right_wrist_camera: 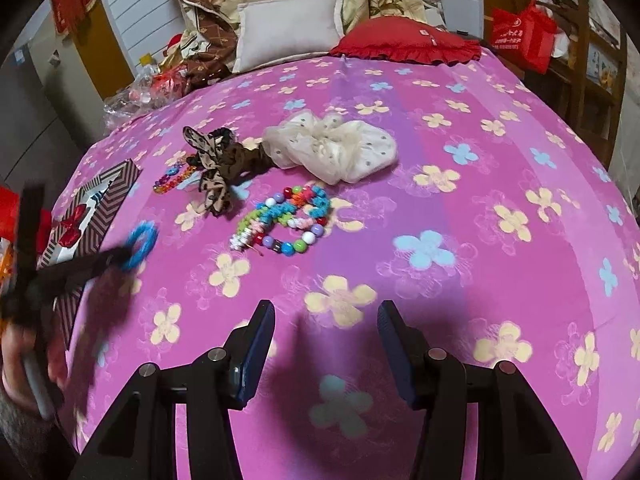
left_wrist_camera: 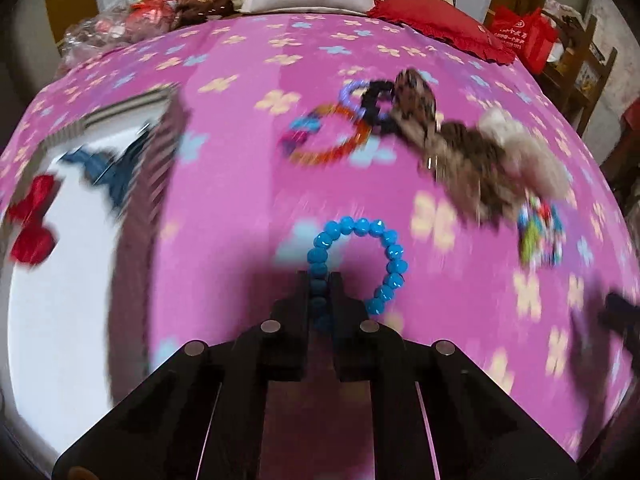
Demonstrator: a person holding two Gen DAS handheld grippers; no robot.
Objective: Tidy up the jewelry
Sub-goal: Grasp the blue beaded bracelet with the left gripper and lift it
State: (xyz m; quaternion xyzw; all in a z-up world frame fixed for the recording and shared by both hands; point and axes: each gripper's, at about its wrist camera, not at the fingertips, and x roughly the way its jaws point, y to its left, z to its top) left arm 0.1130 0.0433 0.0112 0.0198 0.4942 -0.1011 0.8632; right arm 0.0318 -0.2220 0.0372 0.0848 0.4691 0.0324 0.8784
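My left gripper (left_wrist_camera: pixel 320 280) is shut on a blue bead bracelet (left_wrist_camera: pixel 384 248) and holds it above the pink flowered bedspread; it also shows in the right wrist view (right_wrist_camera: pixel 142 244), blurred. A striped box (left_wrist_camera: pixel 60 280) with a white inside holds a red bow (left_wrist_camera: pixel 32 224) and a blue item (left_wrist_camera: pixel 108 168); the box (right_wrist_camera: pixel 100 204) lies at the left. My right gripper (right_wrist_camera: pixel 326 320) is open and empty above the bedspread. On the bed lie a multicoloured bead bracelet pile (right_wrist_camera: pixel 288 220), an orange bead bracelet (right_wrist_camera: pixel 174 178), a brown spotted scrunchie (right_wrist_camera: pixel 224 164) and a cream scrunchie (right_wrist_camera: pixel 332 148).
A white pillow (right_wrist_camera: pixel 288 28) and a red cushion (right_wrist_camera: pixel 408 42) lie at the head of the bed. Folded quilts and plastic bags (right_wrist_camera: pixel 160 80) pile at the back left. A wooden chair with a red bag (right_wrist_camera: pixel 520 36) stands right of the bed.
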